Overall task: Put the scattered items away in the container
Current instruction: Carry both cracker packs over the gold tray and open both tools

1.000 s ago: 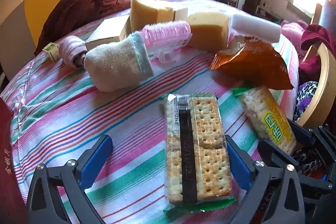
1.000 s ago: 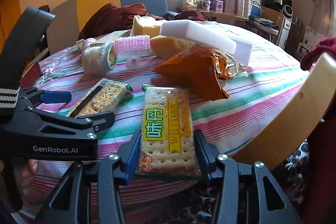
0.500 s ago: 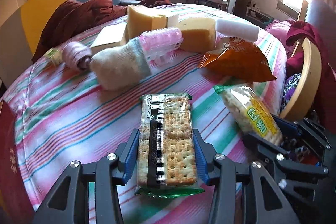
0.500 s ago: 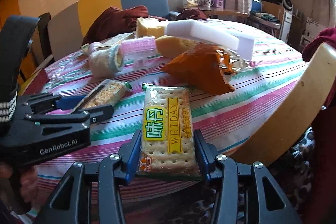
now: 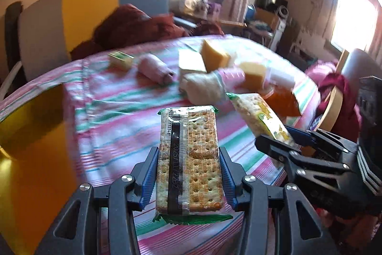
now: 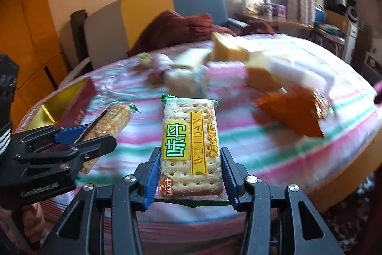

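My left gripper (image 5: 188, 179) is shut on a cracker pack (image 5: 189, 159) with its barcode seam up, held above the striped tablecloth (image 5: 114, 126). My right gripper (image 6: 189, 179) is shut on a second cracker pack (image 6: 191, 147) with a yellow label, also lifted off the table. Each gripper shows in the other's view: the right one (image 5: 284, 135) at the right, the left one (image 6: 78, 133) at the left. A red box with a gold inside (image 6: 62, 102) stands open at the table's left; it fills the left edge of the left wrist view (image 5: 28, 126).
Blurred on the far half of the table are a sock (image 5: 205, 87), a pink roller (image 5: 155, 68), yellow sponges (image 5: 214, 55), a white block (image 6: 300, 73) and an orange snack bag (image 6: 293, 114). A chair with dark red clothing (image 5: 133, 25) stands behind. A wooden chair back (image 5: 334, 104) is at the right.
Both grippers have risen and swung left with their packs; the red and gold box has come into view. One second ago the left gripper was open around its pack on the table.
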Demonstrator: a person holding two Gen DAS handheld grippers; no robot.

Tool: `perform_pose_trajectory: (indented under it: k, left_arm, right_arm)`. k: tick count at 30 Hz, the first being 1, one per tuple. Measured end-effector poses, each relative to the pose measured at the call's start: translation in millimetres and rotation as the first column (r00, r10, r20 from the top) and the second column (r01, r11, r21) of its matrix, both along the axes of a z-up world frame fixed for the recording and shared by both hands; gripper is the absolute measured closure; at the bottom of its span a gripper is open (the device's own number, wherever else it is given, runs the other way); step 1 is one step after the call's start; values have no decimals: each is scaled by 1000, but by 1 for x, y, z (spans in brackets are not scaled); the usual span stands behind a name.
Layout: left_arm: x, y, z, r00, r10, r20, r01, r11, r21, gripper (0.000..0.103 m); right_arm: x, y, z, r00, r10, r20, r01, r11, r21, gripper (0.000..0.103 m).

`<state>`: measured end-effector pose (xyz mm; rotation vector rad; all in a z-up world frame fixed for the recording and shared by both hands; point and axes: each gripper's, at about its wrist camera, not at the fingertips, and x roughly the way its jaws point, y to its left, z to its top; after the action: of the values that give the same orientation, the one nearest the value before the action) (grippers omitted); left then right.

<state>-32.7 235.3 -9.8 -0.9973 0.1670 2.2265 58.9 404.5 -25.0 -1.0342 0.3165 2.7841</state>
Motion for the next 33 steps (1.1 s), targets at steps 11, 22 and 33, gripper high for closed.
perform_pose_trajectory:
  k: [11,22,33]
  left_arm:
    - [-68,-148,12,958,285,45,-286,958,28,55]
    - [-145,-241,-28,873,479,95,-470,877,-100,55]
    - [-174,-274,-37,813,564,144,-541,824,-170,54]
  right_arm:
    - [-86,-119,49,969,241,-58,-239,970,42,55]
    - [-189,-247,30,894,436,99,-440,898,19,55]
    - [-265,-294,-20,864,449,227,-429,893,-135,50]
